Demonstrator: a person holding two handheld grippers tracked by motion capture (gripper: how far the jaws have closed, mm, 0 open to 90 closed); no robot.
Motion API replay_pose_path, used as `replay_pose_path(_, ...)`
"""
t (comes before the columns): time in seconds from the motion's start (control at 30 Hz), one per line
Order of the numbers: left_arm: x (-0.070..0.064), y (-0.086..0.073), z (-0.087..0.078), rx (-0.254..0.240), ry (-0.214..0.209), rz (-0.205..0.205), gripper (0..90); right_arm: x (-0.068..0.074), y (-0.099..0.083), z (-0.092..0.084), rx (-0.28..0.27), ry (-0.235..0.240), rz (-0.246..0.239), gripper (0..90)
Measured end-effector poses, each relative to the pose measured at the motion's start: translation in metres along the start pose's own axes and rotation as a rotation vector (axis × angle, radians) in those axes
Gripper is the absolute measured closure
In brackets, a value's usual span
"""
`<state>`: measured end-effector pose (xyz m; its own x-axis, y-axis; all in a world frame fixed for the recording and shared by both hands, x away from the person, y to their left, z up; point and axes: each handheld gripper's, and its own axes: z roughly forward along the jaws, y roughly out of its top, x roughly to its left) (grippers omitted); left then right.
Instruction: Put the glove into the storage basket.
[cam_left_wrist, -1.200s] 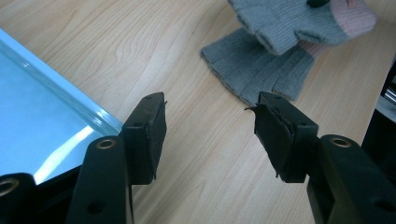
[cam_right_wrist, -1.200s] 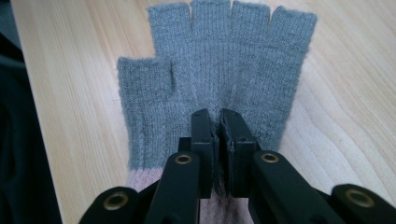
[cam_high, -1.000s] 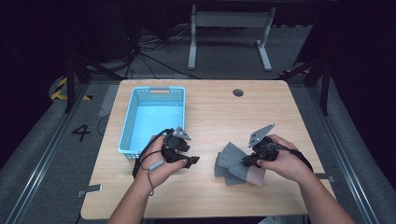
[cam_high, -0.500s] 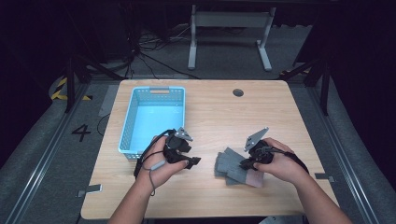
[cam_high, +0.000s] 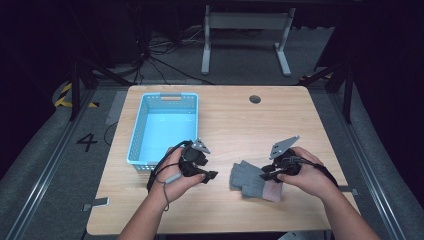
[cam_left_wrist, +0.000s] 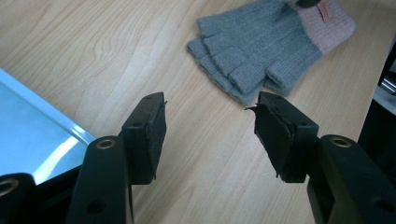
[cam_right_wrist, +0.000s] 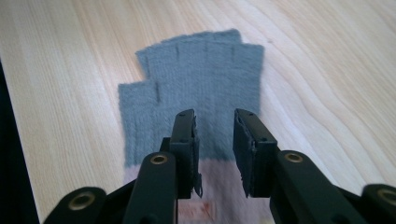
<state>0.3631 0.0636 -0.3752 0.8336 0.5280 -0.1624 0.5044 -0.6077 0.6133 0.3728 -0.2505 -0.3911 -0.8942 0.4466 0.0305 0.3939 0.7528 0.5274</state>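
1. A pair of grey fingerless gloves (cam_high: 252, 179) with pink cuffs lies flat on the table (cam_high: 235, 115), toward the near right part of it, stacked one on the other.
2. The right gripper (cam_high: 269, 172) sits over the cuff end of the gloves, held in the person's right hand (cam_high: 305, 175).
3. In the right gripper view its jaws stand a little apart over the gloves (cam_right_wrist: 196, 88), with grey knit and the pink cuff showing in the gap between them. The jaws have just been opening, and the pads do not press on the cloth; whether their tips touch it cannot be told.
4. In that same view the finger stubs of the gloves point away from the gripper and the thumb lies to the left.
5. The left gripper (cam_high: 207, 172) is held in the left hand (cam_high: 175, 175) just beside the near right corner of a blue basket (cam_high: 145, 127), well to the left of the gloves.
6. In the left gripper view its jaws stand wide apart with nothing between them but bare wood; the left gripper (cam_left_wrist: 208, 126) points toward the gloves (cam_left_wrist: 266, 46), which lie farther off, apart from its tips.
7. A corner of the basket (cam_left_wrist: 42, 135) shows at the lower left of that view.
8. The basket stands on the left half of the table, its long side running away from the person.
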Motion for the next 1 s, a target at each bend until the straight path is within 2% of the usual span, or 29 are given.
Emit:
replay_pose_path(0.27, -0.008, 0.005, 0.011, 0.023, -0.024, 0.021, 45.6, -0.007, -0.030, -0.025, -0.081, -0.072, 0.078, 73.0)
replay_pose_path(0.37, -0.009, 0.006, 0.015, 0.030, -0.027, 0.024, 45.8, -0.009, -0.042, -0.033, -0.095, -0.083, 0.113, 73.1)
replay_pose_path(0.6, -0.009, 0.006, 0.025, 0.028, -0.046, 0.044, 49.7, -0.016, -0.061, -0.037, -0.083, -0.112, 0.185, 71.5)
replay_pose_path(0.67, -0.010, 0.006, 0.028, 0.035, -0.057, 0.054, 51.9, -0.017, -0.065, -0.037, -0.084, -0.100, 0.203, 71.4)
replay_pose_path(0.9, -0.010, 0.005, 0.041, 0.070, -0.086, 0.069, 56.4, -0.021, -0.074, -0.036, -0.046, -0.086, 0.228, 69.5)
replay_pose_path(1.0, -0.010, 0.005, 0.047, 0.083, -0.093, 0.072, 57.4, -0.021, -0.077, -0.031, -0.020, -0.070, 0.219, 69.2)
